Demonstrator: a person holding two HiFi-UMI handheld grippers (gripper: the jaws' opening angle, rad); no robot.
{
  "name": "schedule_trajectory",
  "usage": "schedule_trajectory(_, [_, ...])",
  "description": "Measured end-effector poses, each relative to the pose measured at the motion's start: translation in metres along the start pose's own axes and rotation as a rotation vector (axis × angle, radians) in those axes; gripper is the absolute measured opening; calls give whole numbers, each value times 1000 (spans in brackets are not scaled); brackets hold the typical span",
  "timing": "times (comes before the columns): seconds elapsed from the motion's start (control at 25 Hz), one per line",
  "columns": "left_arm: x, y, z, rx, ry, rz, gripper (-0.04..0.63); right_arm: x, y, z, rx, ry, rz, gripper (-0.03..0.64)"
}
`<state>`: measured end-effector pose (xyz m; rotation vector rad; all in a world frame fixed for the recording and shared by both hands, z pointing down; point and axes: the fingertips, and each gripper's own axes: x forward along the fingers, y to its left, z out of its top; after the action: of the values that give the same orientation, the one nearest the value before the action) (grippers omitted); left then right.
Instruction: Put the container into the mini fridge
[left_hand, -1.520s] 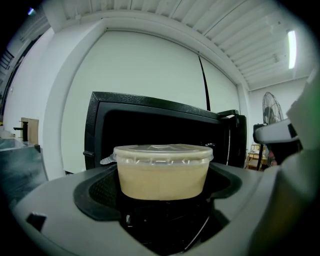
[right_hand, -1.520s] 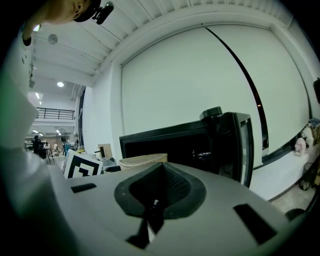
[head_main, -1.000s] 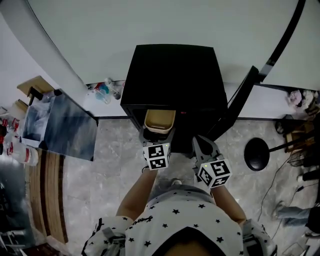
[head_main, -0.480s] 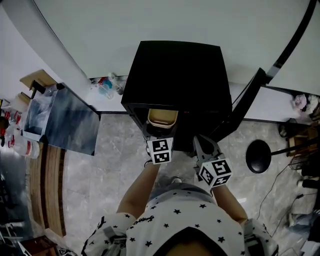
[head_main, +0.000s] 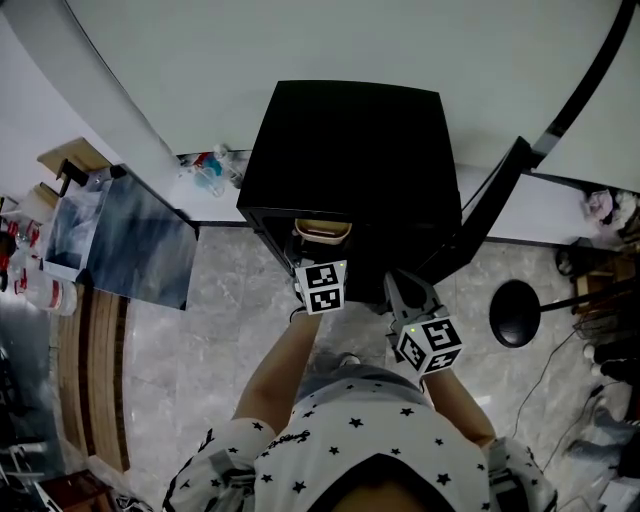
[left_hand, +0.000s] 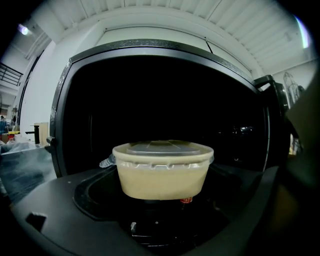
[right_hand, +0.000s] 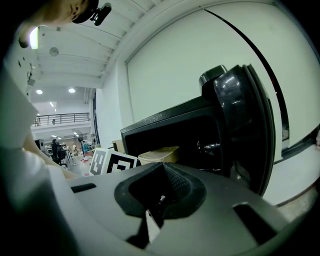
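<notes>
The insertion step is in hand, as I judge it. The left tool (head_main: 319, 262) reaches toward the left half of the mini fridge's (head_main: 350, 150) open mouth. Its jaws are spread wide and closed on the container (head_main: 321, 229), which it holds level and clear of any surface. From above, the far part of the container is already under the front edge of the fridge's top, and the near part and the tool are outside. In the left gripper view the dark cavity fills nearly everything behind the container (left_hand: 162, 170); it is too dark to make out a shelf or floor inside.

The next move likely calls for a straight, level push deeper in. After that comes a gentle lowering onto whatever surface is in there, and only then should the jaws part. The wide tool will need room on both sides when it backs out.

The container is a round, shallow tub, pale beige, tapering a little toward its base. A clear snap-on lid sits flush on it, and a small tab sticks out at the left of the rim. It looks light and a bit flexible, so a hard squeeze might dent it.

Further right, the right tool (right_hand: 159, 202) hangs just outside the fridge's front with its jaws brought together on nothing. Beyond it the fridge door (head_main: 480, 215) stands swung wide open at the right corner
</notes>
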<state>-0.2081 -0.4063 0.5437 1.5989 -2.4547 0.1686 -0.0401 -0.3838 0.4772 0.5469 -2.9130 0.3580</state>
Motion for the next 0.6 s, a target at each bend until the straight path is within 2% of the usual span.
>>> schedule_trajectory(0.32, [23, -1, 2, 16, 27, -9, 532, 2, -5, 2, 1, -7, 3, -7])
schedule_trajectory(0.6, [37, 1, 2, -8, 44, -4, 532, 3, -6, 3, 3, -13, 7, -7])
